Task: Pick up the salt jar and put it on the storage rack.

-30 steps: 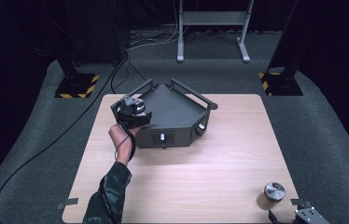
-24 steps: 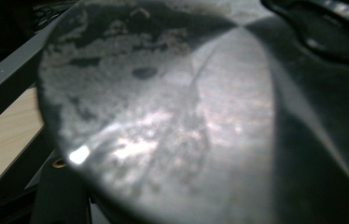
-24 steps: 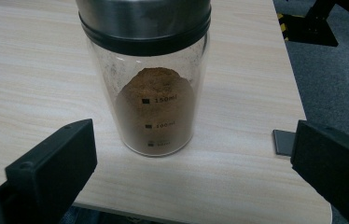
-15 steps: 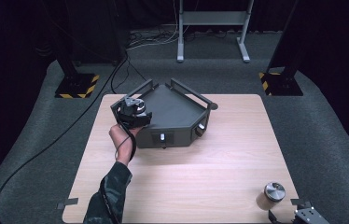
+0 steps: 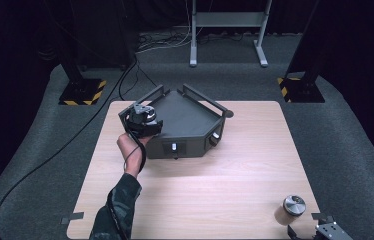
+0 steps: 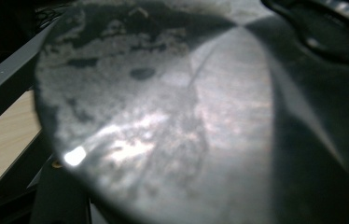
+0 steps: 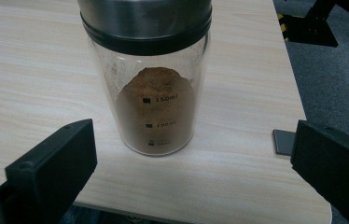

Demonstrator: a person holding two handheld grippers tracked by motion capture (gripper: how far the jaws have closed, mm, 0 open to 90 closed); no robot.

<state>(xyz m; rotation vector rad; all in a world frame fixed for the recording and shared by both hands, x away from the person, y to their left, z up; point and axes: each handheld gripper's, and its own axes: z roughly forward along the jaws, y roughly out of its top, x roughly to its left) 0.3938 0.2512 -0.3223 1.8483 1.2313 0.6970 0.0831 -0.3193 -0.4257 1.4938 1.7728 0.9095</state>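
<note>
On the wooden table (image 5: 195,190) stands a dark tray (image 5: 185,122) with raised rails, at the far left part of the table. The left gripper (image 5: 144,121) sits at the left corner of this tray, and the person's left hand (image 5: 130,147) holds it from the near side, with the cable hanging along the wrist. The left gripper view is very close to a dark, worn and shiny surface (image 6: 163,121), blurred; I cannot say exactly which part this is. The jaws themselves are not visible, but they are fully closed; whether they pinch anything I cannot tell.

A glass jar (image 7: 151,93) with a metal lid (image 5: 294,204) stands near the near right corner of the table, well apart from the tray. It holds brown powder (image 7: 156,109), and it has volume marks printed on the glass. The right gripper (image 7: 191,168) is just in front of the jar. Its two black jaws stand wide apart, one at each side, and they do not touch the glass.
</note>
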